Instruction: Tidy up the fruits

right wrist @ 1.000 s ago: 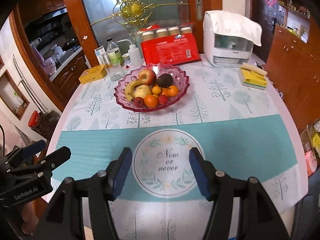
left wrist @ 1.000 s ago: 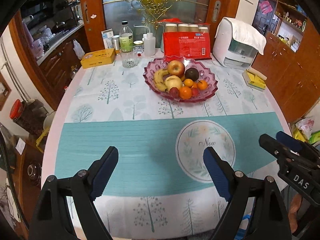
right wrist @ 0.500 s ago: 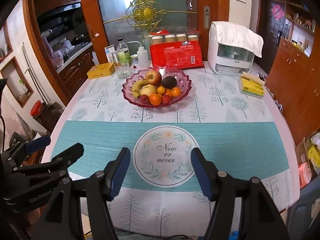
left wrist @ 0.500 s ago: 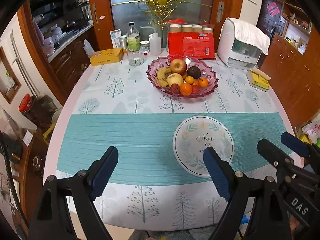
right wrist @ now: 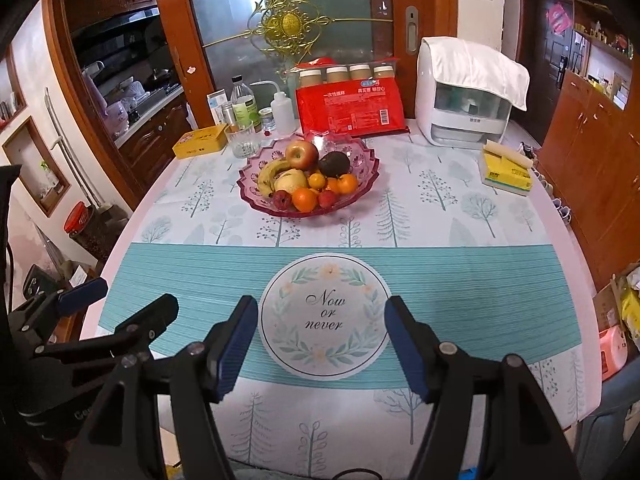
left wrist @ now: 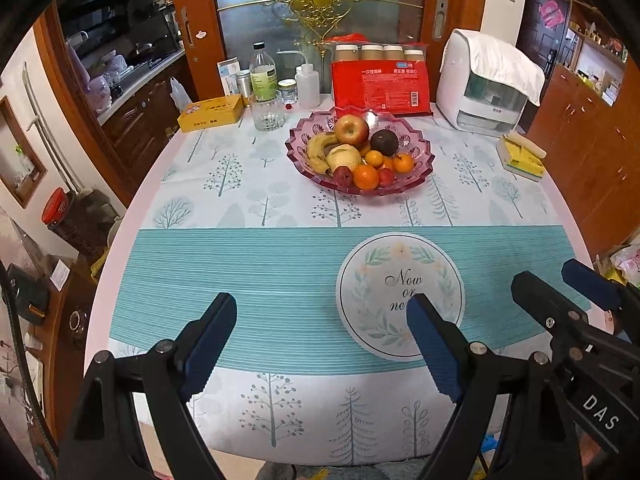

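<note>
Fruits [left wrist: 356, 152] in scalloped glass bowl [left wrist: 420, 168]

I'm working in a home dining area beside a kitchen. A round table [right wrist: 120, 248] wears a tree-print tablecloth [right wrist: 440, 200]. Behind it stand wooden-framed glass doors [right wrist: 320, 20], and to the left a kitchen counter [left wrist: 136, 76] with cookware; wooden cabinets [right wrist: 592, 140] line the right.
</note>
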The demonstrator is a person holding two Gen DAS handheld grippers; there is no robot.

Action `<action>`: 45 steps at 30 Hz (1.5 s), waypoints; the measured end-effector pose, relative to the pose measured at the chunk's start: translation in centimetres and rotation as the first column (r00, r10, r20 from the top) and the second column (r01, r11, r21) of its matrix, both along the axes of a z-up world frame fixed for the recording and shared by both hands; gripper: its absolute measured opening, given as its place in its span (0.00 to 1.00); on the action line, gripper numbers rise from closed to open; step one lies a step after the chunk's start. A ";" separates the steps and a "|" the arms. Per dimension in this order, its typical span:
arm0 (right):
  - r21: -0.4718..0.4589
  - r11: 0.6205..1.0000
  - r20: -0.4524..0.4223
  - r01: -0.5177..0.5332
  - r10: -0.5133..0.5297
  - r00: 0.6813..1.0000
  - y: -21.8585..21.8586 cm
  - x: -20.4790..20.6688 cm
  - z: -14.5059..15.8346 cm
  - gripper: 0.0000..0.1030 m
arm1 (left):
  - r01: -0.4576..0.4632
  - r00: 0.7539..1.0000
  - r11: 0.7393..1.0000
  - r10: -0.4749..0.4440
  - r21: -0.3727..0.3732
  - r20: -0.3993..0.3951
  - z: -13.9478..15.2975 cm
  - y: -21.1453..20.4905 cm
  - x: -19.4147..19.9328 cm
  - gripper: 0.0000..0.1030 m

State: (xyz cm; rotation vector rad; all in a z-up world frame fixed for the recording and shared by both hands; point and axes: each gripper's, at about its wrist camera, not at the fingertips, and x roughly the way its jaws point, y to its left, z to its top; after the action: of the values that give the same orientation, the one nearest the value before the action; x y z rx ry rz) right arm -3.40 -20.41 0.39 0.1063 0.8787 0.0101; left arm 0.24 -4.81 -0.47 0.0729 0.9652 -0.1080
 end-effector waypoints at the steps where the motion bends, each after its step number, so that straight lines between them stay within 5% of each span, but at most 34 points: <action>1: 0.001 1.000 0.000 0.000 0.000 1.000 0.0 0.0 0.0 0.64 | -0.002 1.000 1.000 0.002 0.001 0.000 0.0 -0.1 0.0 0.84; 45: 0.017 1.000 -0.012 -0.003 0.003 1.000 0.4 -0.1 -0.7 0.65 | -0.006 1.000 1.000 0.006 0.007 -0.024 -1.1 -0.3 -0.6 0.84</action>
State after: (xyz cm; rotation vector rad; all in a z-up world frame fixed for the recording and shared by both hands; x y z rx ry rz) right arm -3.50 -19.99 -0.32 0.1211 0.8909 0.0201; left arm -0.38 -5.09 -1.59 0.0753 0.9898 -0.1000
